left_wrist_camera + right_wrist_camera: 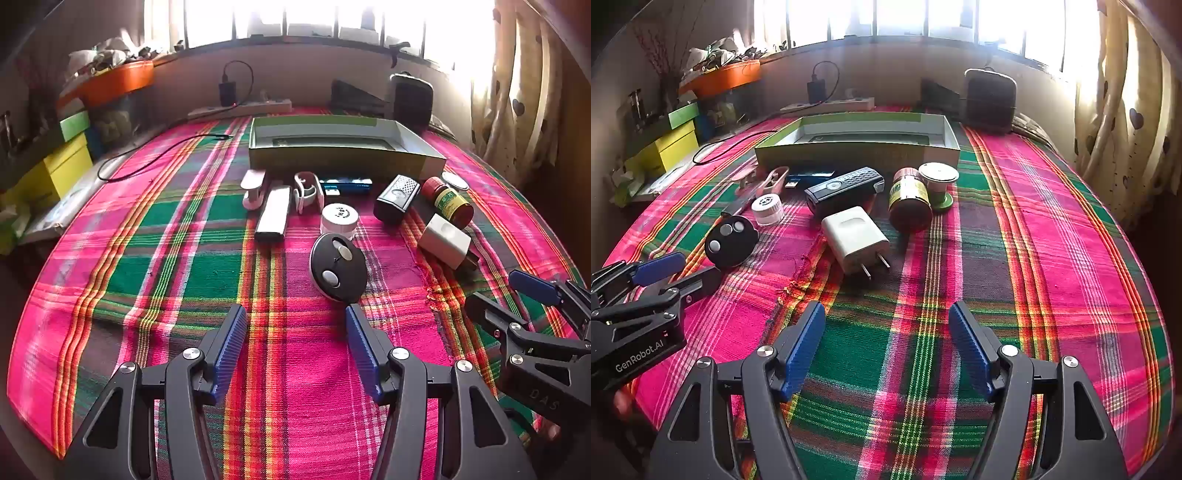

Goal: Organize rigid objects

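Note:
Small rigid objects lie on a plaid cloth before an open green box (pixel 347 157) (pixel 857 151). They include a black round disc with pale buttons (pixel 338 271) (pixel 731 240), a white charger plug (pixel 445 240) (pixel 855 238), a brown bottle with a yellow label (pixel 448 201) (pixel 909 201), a black remote (pixel 397 197) (pixel 844 190), a white round jar (pixel 339 219) (pixel 768 208) and a silver bar (pixel 272 214). My left gripper (pixel 295 317) is open and empty, just short of the disc. My right gripper (pixel 886 314) is open and empty, short of the plug.
A green-based spool (pixel 938 184) lies by the bottle. White clips (pixel 308 192) and a pink holder (pixel 254 188) lie near the box. A power strip (pixel 240 109), a black speaker (pixel 990 99), stacked boxes (pixel 677 144) and a curtain (pixel 1126 92) ring the bed.

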